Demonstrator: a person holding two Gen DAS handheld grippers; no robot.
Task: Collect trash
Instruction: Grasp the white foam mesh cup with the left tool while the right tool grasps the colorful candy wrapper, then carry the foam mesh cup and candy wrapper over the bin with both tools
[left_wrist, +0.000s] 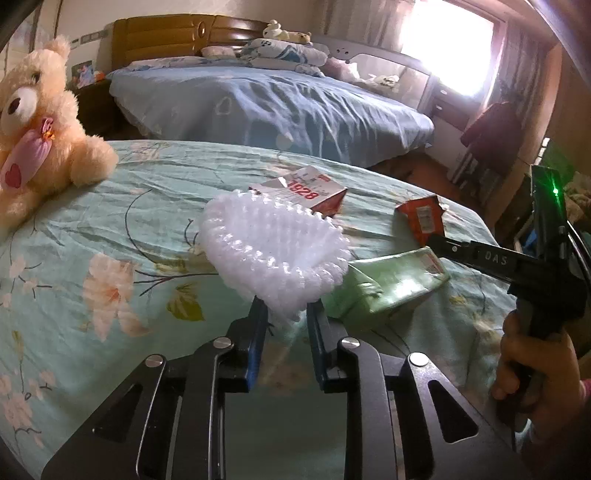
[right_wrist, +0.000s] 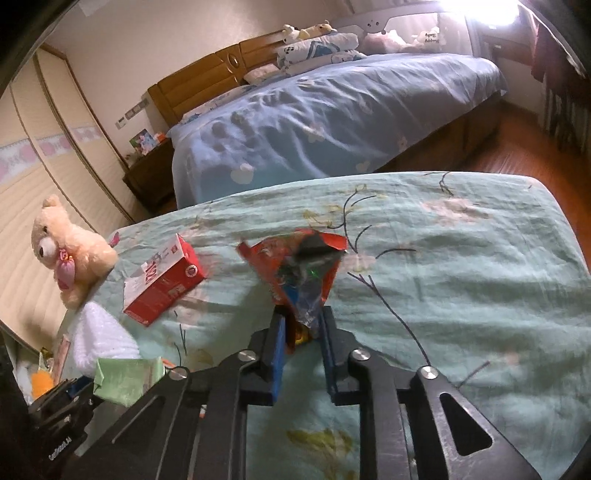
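A: My left gripper (left_wrist: 284, 310) is clamped on the white foam fruit net (left_wrist: 273, 251) above the floral bedsheet (left_wrist: 110, 229).

B: And the right?

A: My right gripper (right_wrist: 303, 321) pinches the orange snack wrapper (right_wrist: 295, 266). The red carton (right_wrist: 162, 284) and green packet (right_wrist: 125, 380) look left to collect.

You can read "1928" in red on the red-and-white carton (left_wrist: 308, 192). The right gripper (left_wrist: 434, 242) you hold bears "DAS" on its black arm.
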